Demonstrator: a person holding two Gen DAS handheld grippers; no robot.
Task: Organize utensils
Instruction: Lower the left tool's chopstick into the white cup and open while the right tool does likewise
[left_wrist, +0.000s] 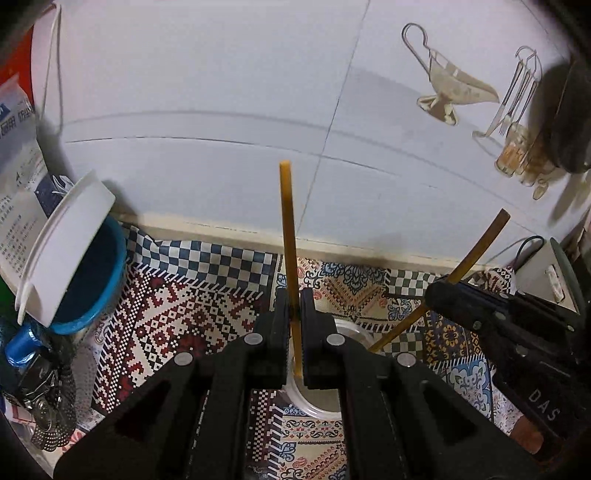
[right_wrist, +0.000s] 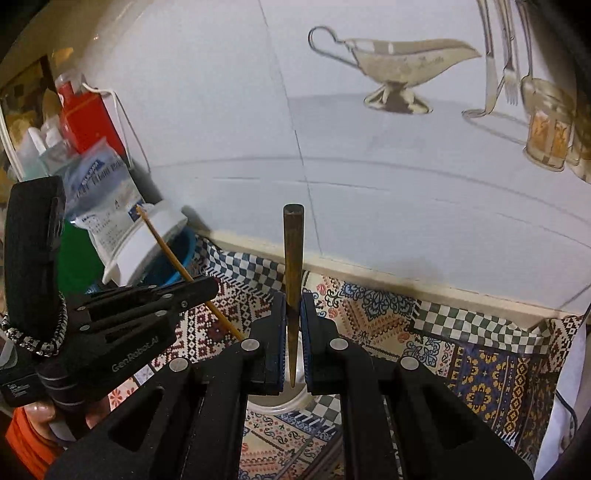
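**One chopstick in each gripper, over a clear cup**

Centre of the left wrist view: the left gripper (left_wrist: 294, 317) is clamped narrow on a pale chopstick (left_wrist: 287, 229), standing upright. Centre of the right wrist view: the right gripper (right_wrist: 293, 321) pinches a darker chopstick (right_wrist: 292, 258). Both tips hang over a clear cup (left_wrist: 314, 404) on the patterned cloth (left_wrist: 177, 314).

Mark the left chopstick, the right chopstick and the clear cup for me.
Left chopstick (left_wrist: 287, 221), left wrist view, on the shaft above the pads.
Right chopstick (right_wrist: 292, 258), right wrist view, on the thick upper shaft.
Clear cup (left_wrist: 308, 406), left wrist view, on the near rim below the fingers.
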